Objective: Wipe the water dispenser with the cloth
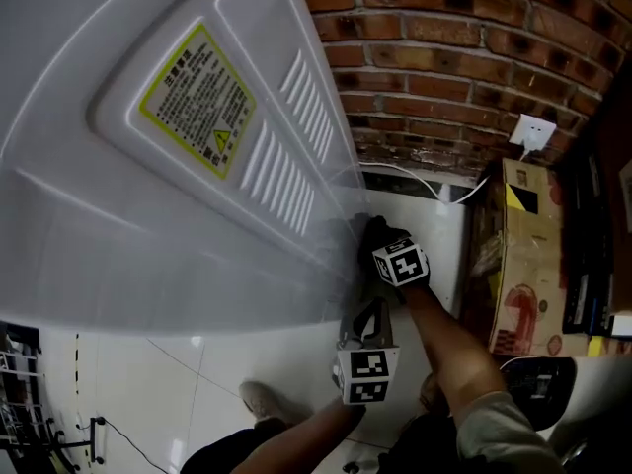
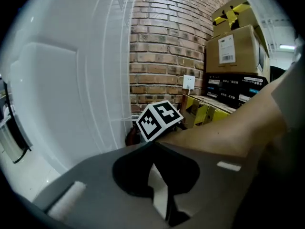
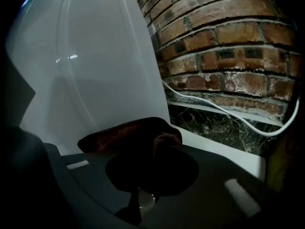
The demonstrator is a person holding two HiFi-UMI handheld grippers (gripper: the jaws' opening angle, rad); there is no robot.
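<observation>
The water dispenser (image 1: pixel 148 215) is white, its label (image 1: pixel 197 99) yellow with black print; right of the water dispenser the brick wall (image 1: pixel 464 57) is red-brown with pale mortar, the cloth (image 3: pixel 131 135) dark brown, the cardboard box (image 1: pixel 523 255) tan with yellow-and-black stripes

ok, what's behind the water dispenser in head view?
A brick wall with a white socket, and a white cable along the wall's foot. The water dispenser covers whatever lies past its panel.
</observation>
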